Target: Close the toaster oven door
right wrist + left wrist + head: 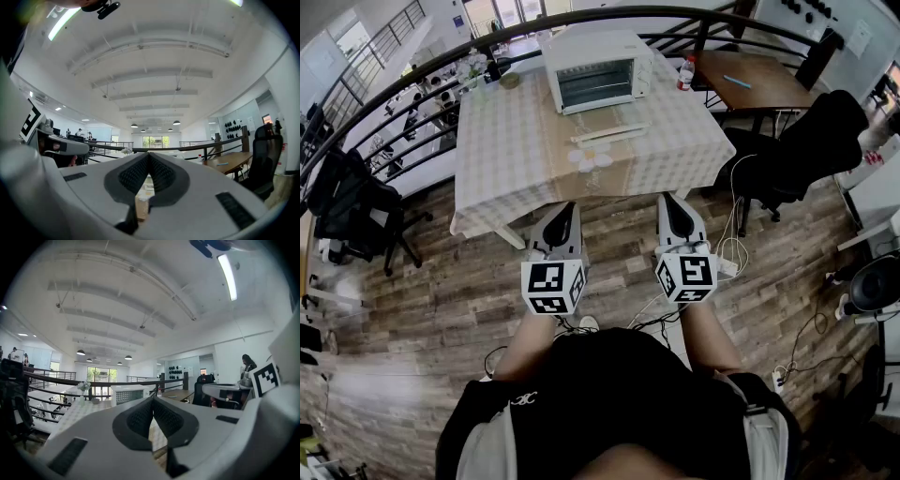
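Note:
A white toaster oven (595, 70) stands at the far end of a table with a checked cloth (516, 141). Its front shows a dark opening with a rack. A white bar (610, 134) lies flat on the cloth in front of it, and it looks like the top edge of the folded-down door. Both grippers hover over the wooden floor, short of the table's near edge. The left gripper (565, 208) is shut and empty, its tips meeting (153, 399), with the oven (129, 393) far ahead. The right gripper (673, 200) is likewise shut on nothing (149, 153).
A flower-shaped mat (591, 157) lies on the cloth near the front. A vase of flowers (473, 67) stands at the far left corner and a bottle (685, 72) right of the oven. A wooden desk (750, 80), black chairs (811, 141) (356, 202), floor cables (731, 239) and a curved railing (394, 89) surround the table.

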`<state>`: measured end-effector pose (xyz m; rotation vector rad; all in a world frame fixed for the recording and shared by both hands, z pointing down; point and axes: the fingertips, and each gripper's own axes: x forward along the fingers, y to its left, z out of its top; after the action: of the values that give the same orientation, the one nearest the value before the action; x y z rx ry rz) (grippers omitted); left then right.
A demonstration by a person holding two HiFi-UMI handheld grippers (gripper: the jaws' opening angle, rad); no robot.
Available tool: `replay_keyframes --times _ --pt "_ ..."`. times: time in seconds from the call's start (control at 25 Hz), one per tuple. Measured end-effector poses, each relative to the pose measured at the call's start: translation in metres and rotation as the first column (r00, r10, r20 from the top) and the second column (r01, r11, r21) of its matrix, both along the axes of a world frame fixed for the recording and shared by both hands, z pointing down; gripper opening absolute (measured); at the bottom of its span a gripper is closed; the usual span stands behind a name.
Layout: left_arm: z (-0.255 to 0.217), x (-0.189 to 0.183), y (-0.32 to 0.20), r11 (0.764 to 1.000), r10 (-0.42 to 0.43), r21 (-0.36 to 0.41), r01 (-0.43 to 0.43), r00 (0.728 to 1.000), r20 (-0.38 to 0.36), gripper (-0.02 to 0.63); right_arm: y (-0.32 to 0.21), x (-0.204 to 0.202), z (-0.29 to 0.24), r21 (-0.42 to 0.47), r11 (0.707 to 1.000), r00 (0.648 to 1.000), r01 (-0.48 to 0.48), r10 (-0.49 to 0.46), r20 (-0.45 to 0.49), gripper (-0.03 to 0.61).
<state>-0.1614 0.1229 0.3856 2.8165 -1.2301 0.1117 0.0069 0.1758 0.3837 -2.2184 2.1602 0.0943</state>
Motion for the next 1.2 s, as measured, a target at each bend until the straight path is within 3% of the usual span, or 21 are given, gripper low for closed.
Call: replay_keyframes --times 0.4,0.64,0.92,1.2 --pt "-0.003 -0.012 -0.023 0.999 0.037 0.003 -0.036 0.999 -0.019 0.014 -0.017 -0.009 -0.007 -0.003 0.998 0.998 -0.058 0.058 0.026 -0.006" --pt "0.003 -0.026 -0.051 0.997 0.071 -0.005 -0.071 0.997 -0.027 0.014 -0.038 -0.031 -0.003 -0.007 0.996 0.996 -0.087 0.086 -0.032 -0.006" --pt "0.005 -0.043 -0.086 0.994 0.102 -0.021 -0.103 0.994 -0.042 0.014 -0.062 -0.053 -0.005 0.002 0.993 0.993 -0.116 0.116 -0.02 -0.006" --pt "0.003 -0.039 -0.114 0.996 0.084 0.0 -0.084 0.995 -0.045 0.014 -0.089 -0.039 0.0 0.001 0.993 0.993 -0.119 0.119 -0.005 -0.006"
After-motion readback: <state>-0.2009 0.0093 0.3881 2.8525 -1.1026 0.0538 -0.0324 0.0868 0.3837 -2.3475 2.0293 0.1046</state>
